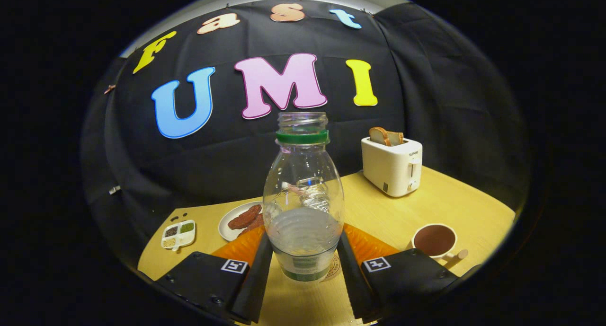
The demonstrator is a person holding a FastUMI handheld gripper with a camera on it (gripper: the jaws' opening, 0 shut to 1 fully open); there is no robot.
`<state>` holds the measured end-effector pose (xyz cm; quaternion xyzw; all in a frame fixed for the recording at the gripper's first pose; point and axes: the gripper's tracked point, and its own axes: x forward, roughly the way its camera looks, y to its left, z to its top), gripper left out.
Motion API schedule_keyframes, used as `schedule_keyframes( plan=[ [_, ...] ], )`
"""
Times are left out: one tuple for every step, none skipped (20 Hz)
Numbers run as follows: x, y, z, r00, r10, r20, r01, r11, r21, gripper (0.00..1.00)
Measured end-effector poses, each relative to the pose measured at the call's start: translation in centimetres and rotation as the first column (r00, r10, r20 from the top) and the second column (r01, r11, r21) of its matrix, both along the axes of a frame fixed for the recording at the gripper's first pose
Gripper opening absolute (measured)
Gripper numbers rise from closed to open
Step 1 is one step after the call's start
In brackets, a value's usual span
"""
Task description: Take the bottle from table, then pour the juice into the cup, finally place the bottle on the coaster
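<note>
The bottle [303,198] hides most of the coaster [334,268]; only an edge peeks out at 4 o'clock from its base. It covers part of the plate [232,222] too. The gripper [303,264] bodies hide the orange mat [367,245] ends.

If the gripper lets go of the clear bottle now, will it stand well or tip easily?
The bottle probably stands steadily: it is upright, with liquid only in its lower part. It has no cap, so a strong push could spill it. The gripper fingers flank its base; the smooth wall may be slippery.
</note>
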<state>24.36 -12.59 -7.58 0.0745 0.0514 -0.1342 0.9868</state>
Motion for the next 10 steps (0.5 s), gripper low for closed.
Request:
schedule_keyframes(
  plan=[
    [0.6, -0.3, -0.4, 1.0, -0.002, -0.002, 0.002, 0.999, -0.034, 0.73],
    [1.3, -0.3, -0.9, 1.0, -0.001, -0.008, 0.001, 0.998, -0.059, 0.73],
    [2.2, -0.4, -1.5, 1.0, -0.001, -0.015, 0.0, 0.997, -0.079, 0.73],
    [2.8, -0.5, -2.3, 1.0, -0.003, -0.028, 0.0, 0.996, -0.088, 0.73],
    [3.4, -0.4, -3.1, 0.999, 0.0, -0.038, -0.003, 0.996, -0.094, 0.73],
    [4.0, -0.6, -3.8, 0.999, -0.007, -0.05, 0.002, 0.994, -0.106, 0.73],
    [4.4, -0.9, -4.4, 0.998, -0.016, -0.057, 0.009, 0.992, -0.122, 0.73],
    [4.5, -1.3, -4.8, 0.998, -0.025, -0.064, 0.016, 0.991, -0.135, 0.73],
    [4.6, -1.3, -5.2, 0.997, -0.027, -0.072, 0.017, 0.991, -0.135, 0.73],
    [4.8, -1.2, -5.5, 0.996, -0.027, -0.079, 0.017, 0.991, -0.132, 0.73]
  ],
)
